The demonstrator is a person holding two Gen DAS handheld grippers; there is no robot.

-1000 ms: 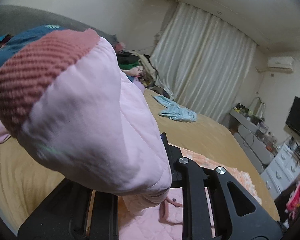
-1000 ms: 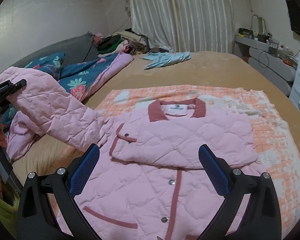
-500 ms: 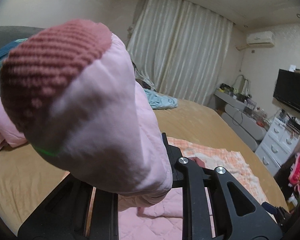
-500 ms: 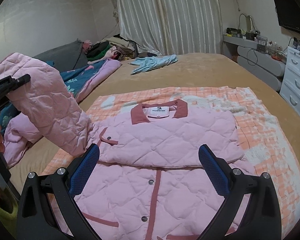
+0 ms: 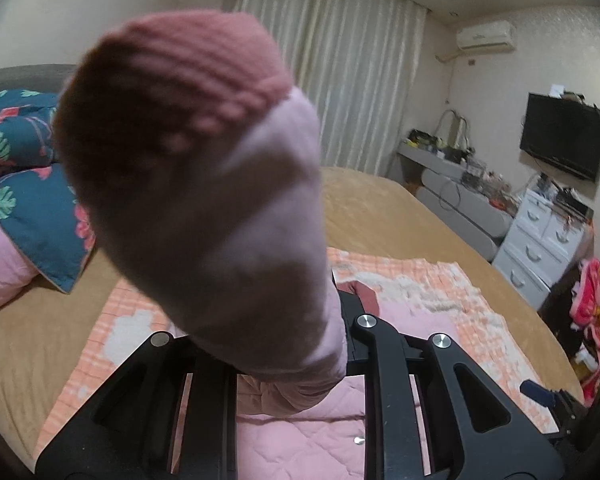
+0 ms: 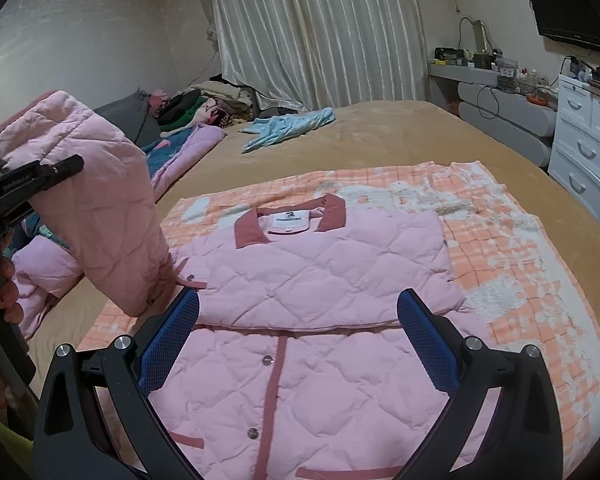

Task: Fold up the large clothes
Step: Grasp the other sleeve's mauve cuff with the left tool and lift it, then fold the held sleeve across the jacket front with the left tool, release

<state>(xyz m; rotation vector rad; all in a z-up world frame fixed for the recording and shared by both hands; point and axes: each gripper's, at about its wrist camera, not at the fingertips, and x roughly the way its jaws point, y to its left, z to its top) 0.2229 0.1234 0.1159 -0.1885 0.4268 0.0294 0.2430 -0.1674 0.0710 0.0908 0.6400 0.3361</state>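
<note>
1. Since a second ago the sleeve has swung in from the left, from stretched out over the bedside to standing up beside the jacket's left shoulder; the right view has closed in on the collar.
2. Left gripper: its fingers are pressed tight on the sleeve near the knit cuff, pinching the quilted cloth between them. From the right view the black fingertips bite into the sleeve's upper part, which hangs down from them to the jacket.
3. Right gripper: its blue pads stand spread wide, holding nothing and touching nothing, above the jacket's front.
4. The pink jacket lies flat, collar away from the camera, on the orange checked blanket on the bed. Its other sleeve is already folded across the chest, and that folded edge sits between and just beyond the right pads.
5. The button strip runs down between the right fingers.
6. A blue garment lies well apart, farther up the bed.
</note>
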